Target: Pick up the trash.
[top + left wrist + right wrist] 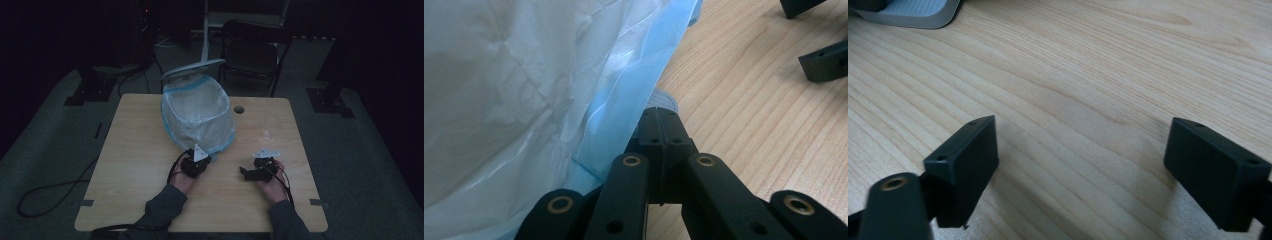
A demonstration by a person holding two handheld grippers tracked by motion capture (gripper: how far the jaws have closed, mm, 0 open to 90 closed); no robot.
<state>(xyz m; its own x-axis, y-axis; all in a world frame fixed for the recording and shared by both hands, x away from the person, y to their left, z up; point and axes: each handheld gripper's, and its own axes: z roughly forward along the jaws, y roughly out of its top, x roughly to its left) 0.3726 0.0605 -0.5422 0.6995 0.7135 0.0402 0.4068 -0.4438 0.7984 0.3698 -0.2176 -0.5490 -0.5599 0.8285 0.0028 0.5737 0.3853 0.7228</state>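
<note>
Small bin (198, 117) lined with a white bag edged in blue (624, 100), standing on the wooden surface (140, 165) with its lid (192, 70) tipped up behind. Left gripper (659, 131) at the near foot of the bin, jaws pressed together beside the blue hem of the liner; whether a fold of film is caught between them cannot be told, as the hem appears to pass just left of the tips. Grey base of the bin (666, 102) visible just beyond the closed tips. Right gripper (256, 171) resting low over bare wood to the right of the bin, well apart from the liner, jaws spread wide with nothing between them; corner of a grey ribbed part (913, 12) at the upper left of the right gripper view.

Step in hand, as judged: taking hold of the liner's lower hem, apparently to draw it from or settle it over the bin. To do this well:
- open the left gripper slightly, slide one jaw under the blue hem, then close on a doubled fold rather than a single layer, since thin film is likely to slip or tear;
- bring the right gripper toward the bin wall to steady it, as a light bin may tip or skate on smooth wood;
- pull slowly and along the wall, keeping the film clear of the grey base.
</note>
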